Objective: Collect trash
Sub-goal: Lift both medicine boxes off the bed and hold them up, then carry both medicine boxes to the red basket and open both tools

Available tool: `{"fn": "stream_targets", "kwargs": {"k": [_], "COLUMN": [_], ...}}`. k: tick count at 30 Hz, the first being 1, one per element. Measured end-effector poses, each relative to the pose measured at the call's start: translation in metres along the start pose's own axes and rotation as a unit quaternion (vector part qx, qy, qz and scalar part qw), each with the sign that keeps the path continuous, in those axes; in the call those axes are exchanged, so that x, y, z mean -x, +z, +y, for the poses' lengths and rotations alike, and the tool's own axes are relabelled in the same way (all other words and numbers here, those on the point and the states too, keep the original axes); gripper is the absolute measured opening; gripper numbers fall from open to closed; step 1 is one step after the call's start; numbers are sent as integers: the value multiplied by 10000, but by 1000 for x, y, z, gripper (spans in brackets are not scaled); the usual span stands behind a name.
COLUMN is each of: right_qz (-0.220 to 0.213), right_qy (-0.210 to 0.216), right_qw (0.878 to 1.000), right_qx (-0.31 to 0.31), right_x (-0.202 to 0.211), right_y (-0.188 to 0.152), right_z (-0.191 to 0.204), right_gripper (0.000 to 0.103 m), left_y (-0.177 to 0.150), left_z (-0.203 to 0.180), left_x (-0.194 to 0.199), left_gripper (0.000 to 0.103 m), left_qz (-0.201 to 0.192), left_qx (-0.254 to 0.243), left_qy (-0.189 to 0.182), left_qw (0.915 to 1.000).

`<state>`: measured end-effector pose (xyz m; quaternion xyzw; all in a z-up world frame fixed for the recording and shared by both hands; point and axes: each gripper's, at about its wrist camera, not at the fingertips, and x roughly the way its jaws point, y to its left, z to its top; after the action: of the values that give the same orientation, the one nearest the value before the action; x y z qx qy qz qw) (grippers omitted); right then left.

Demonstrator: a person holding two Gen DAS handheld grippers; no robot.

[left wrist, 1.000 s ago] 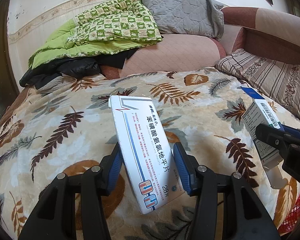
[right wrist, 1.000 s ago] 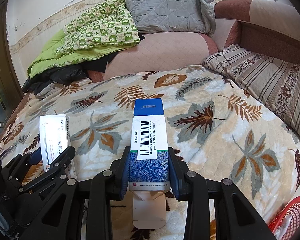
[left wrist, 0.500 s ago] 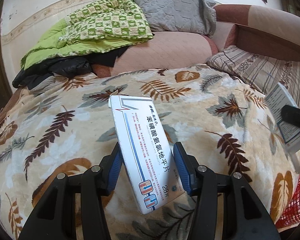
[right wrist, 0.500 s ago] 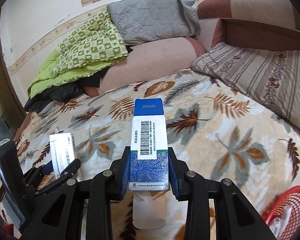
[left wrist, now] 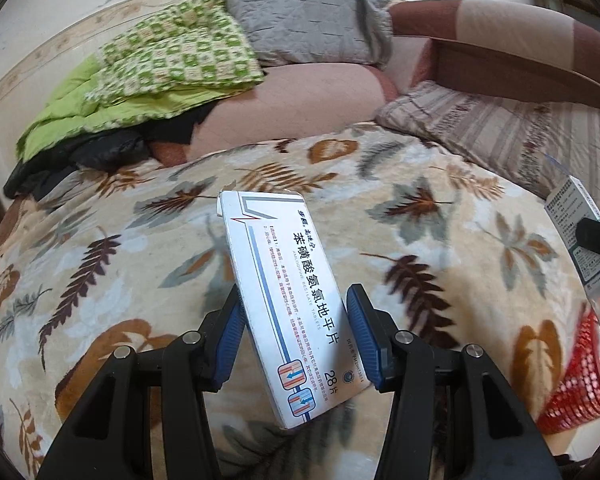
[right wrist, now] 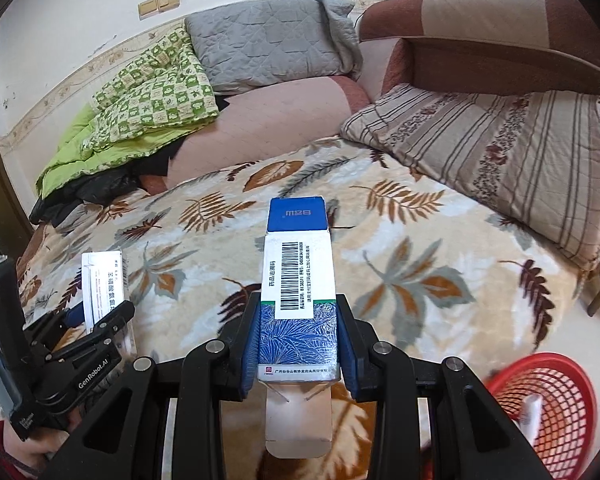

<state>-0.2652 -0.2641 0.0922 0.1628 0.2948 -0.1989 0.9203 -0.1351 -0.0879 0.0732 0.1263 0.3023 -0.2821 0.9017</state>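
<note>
The left gripper [left wrist: 292, 336] clamps a white pill box [left wrist: 288, 300] above the leaf-print bed [left wrist: 100, 280]; the right gripper [right wrist: 298, 338] clamps a blue carton [right wrist: 298, 280] above it too. A red basket [right wrist: 548, 412] sits beside the bed's near edge, striped pillows [right wrist: 500, 152] at the bed's far side
</note>
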Motion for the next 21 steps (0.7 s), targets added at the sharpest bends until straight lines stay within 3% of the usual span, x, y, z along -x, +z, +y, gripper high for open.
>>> {"fn": "stream_targets", "kwargs": {"k": [11, 21], "right_qz": [51, 47], "right_qy": [-271, -619], "right_qw": [9992, 9953], "right_qx": [-286, -738], "right_x": [53, 98], "right_y": [-21, -42], "right_z": [-55, -114], "right_gripper": [37, 37], "left_y": [11, 16], "left_z": [-50, -106], "left_x": [30, 56], "left_gripper": [50, 50], "left_qz": [26, 86], "left_qx": [-405, -693], "left_qy": [-603, -1258], "left_qw": [9974, 9896]}}
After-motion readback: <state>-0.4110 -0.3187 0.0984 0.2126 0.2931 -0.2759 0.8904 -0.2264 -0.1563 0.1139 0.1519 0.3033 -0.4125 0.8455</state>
